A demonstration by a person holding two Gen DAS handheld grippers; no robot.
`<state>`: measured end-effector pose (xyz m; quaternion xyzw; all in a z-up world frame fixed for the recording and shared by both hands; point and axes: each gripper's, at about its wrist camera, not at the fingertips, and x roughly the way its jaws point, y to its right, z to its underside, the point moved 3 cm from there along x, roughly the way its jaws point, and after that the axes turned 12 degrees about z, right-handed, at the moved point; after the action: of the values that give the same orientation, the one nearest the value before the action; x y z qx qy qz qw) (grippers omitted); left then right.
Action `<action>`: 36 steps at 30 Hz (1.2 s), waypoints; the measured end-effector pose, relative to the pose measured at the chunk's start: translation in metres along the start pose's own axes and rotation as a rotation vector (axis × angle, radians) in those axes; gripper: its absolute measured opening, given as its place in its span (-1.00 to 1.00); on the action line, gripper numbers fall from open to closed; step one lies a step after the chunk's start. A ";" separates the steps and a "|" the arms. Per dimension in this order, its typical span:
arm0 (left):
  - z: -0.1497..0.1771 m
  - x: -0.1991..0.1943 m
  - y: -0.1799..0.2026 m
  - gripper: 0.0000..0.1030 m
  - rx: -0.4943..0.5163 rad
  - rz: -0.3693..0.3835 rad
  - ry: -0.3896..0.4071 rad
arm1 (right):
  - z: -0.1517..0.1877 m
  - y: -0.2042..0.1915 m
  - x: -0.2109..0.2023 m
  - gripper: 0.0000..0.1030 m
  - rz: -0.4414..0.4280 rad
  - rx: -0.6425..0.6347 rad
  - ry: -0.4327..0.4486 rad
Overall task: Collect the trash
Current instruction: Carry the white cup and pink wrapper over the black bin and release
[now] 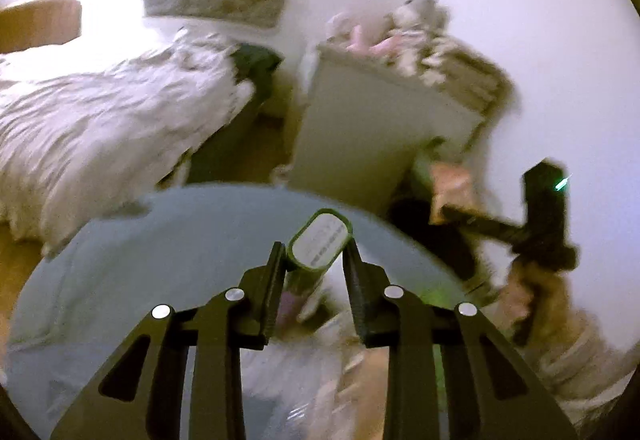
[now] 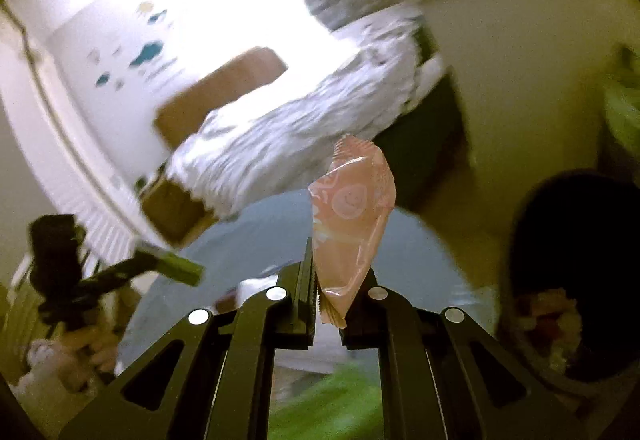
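My left gripper [image 1: 315, 252] is shut on a small green box [image 1: 320, 240] with a white label on its end, held above the round grey table [image 1: 140, 240]. My right gripper [image 2: 340, 268] is shut on a pink plastic wrapper [image 2: 352, 208] that sticks up between its fingers. The left wrist view shows the right gripper [image 1: 446, 214] with the pink wrapper [image 1: 452, 188] off to the right. In the right wrist view the left gripper [image 2: 160, 258] holds the green box [image 2: 176, 266] at the left, with a hand under it.
A black bin [image 2: 576, 240] with scraps inside stands right of the grey table [image 2: 260, 232]. A bed with a rumpled white cover [image 1: 100, 120] lies to the left. A white cabinet [image 1: 360, 128] piled with cloth stands behind. Something green [image 2: 328, 412] lies below.
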<state>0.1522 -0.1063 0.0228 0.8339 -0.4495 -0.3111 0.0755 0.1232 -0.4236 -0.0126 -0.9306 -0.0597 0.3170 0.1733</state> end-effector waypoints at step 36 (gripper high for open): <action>-0.009 0.334 0.146 -0.43 -0.040 0.243 -0.241 | 0.012 0.242 0.000 -0.82 0.384 0.254 0.051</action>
<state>0.1896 -0.4586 -0.0613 0.7282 -0.5468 -0.4064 0.0745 0.1164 -0.6461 -0.1084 -0.9033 0.1632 0.3255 0.2271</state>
